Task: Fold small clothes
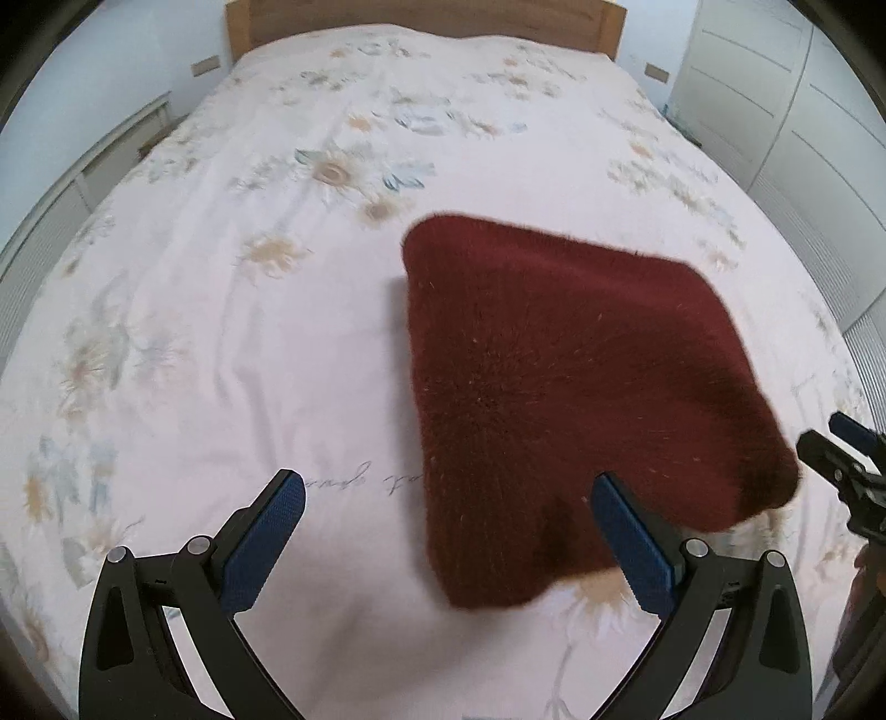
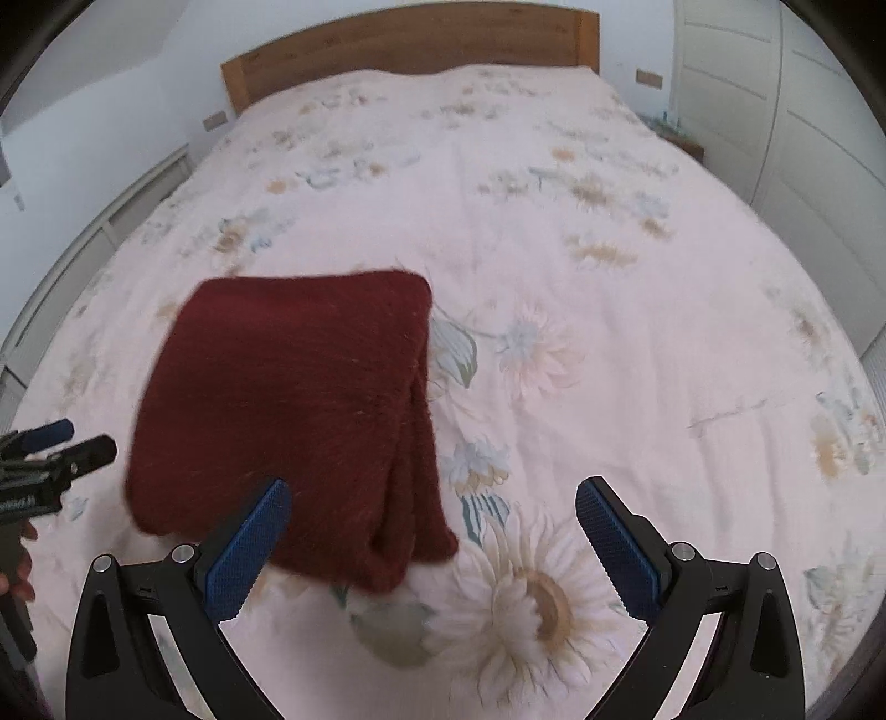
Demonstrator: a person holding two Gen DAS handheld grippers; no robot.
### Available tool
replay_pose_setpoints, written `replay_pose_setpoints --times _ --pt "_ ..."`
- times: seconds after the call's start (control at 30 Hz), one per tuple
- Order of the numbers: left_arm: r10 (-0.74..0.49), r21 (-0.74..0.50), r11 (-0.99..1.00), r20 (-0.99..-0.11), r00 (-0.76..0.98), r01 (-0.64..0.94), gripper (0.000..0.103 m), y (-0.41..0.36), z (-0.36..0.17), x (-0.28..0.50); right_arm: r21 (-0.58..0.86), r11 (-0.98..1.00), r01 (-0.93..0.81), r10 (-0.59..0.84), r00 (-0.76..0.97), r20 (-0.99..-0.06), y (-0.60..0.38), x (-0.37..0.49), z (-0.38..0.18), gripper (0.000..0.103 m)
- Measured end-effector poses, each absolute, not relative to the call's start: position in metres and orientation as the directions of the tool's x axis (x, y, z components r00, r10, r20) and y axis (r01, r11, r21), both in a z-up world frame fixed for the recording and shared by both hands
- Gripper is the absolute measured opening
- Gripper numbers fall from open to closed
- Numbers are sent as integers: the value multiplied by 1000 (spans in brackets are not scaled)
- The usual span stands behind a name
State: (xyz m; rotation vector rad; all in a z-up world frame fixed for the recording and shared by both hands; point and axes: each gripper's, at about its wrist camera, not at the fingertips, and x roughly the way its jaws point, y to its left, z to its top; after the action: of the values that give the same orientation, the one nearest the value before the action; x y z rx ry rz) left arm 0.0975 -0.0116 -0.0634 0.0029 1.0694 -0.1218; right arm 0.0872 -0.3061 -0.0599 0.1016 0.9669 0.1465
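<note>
Left gripper [image 1: 448, 531]: my jaws stand wide apart and hold nothing. Bare bedspread [image 1: 221, 343] shows between the blue pads in the lower middle of the left wrist view.
Garment [image 1: 570, 376]: a dark red fuzzy knit, already folded into a thick, roughly square pad. It lies flat on the bedspread, right of centre in the left view and left of centre in the right view.
Long axis: I judge it runs from the lower edge of each frame up toward the headboard [image 2: 410, 50]. Stacked fold edges show along the garment's right side in the right view.
Right gripper [image 2: 432, 531]: my jaws are spread wide and empty. The left pad overlaps the garment's near edge.
Nearer hand: both sit close; neither is clearly nearer.
</note>
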Motion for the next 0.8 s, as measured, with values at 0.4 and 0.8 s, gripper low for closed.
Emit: replay_pose_setpoints --times 0.4,0.8 --pt "-20 19 997 -846 533 68 102 0 -12 25 124 991 -44 125 605 -786 -325 13 -10 103" --pt "18 63 996 -842 539 66 102 -3 -18 0 130 992 6 99 613 -784 -338 -18 -5 103"
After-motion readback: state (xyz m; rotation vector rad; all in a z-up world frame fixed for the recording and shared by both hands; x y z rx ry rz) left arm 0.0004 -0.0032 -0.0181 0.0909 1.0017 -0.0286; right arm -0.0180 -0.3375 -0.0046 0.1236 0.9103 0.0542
